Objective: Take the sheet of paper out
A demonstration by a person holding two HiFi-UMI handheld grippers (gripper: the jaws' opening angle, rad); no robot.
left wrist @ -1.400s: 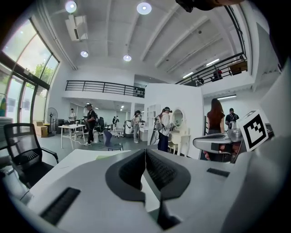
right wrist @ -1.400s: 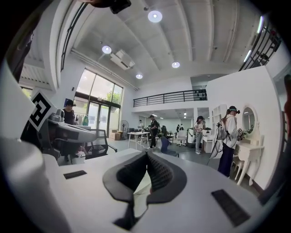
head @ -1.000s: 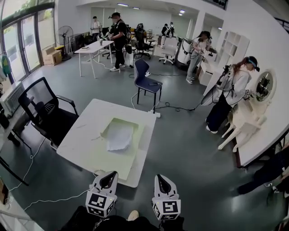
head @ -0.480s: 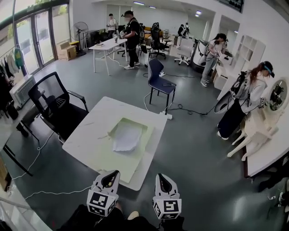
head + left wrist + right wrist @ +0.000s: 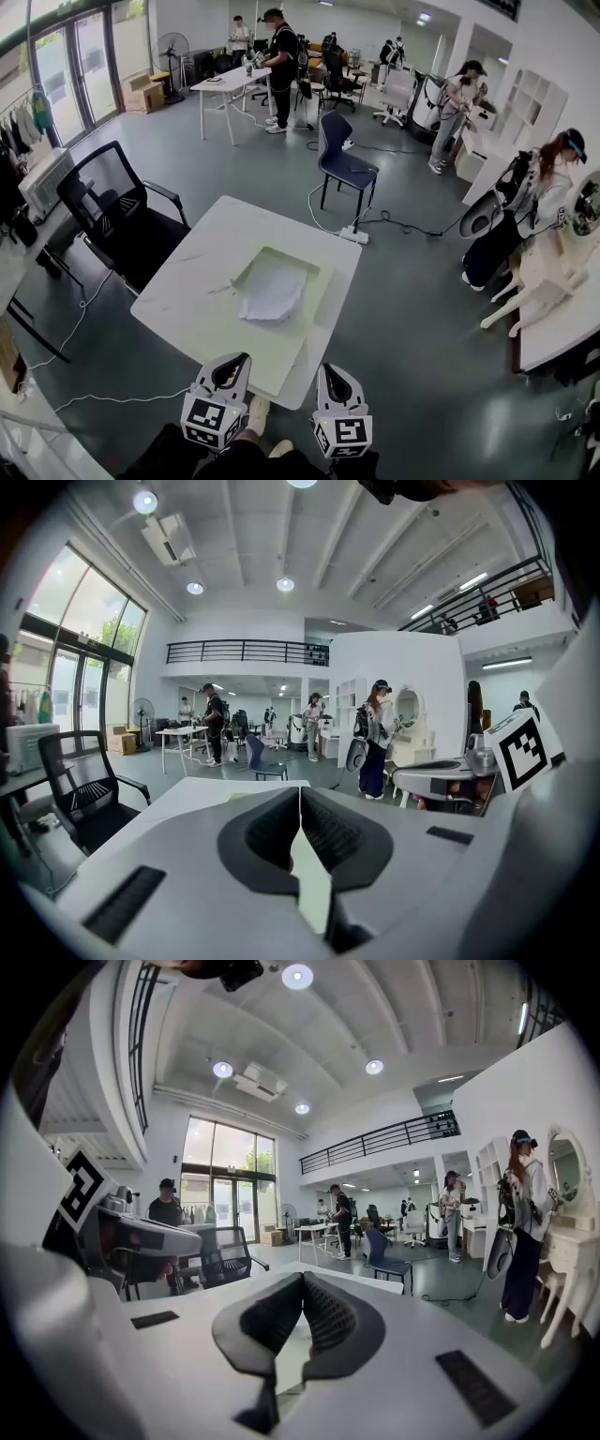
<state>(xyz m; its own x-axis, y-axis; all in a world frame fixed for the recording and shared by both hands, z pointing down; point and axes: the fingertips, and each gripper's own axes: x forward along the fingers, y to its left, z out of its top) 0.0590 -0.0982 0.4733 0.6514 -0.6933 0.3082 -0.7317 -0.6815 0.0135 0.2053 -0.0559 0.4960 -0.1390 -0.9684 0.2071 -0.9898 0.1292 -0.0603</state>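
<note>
Crumpled white sheet of paper (image 5: 272,291) is being contained in the shallow pale green tray (image 5: 317,274) on the white table (image 5: 183,295). Left gripper (image 5: 231,362) and right gripper (image 5: 330,373) are being held by the table's near edge, jaws pressed together, nothing gripped.
</note>
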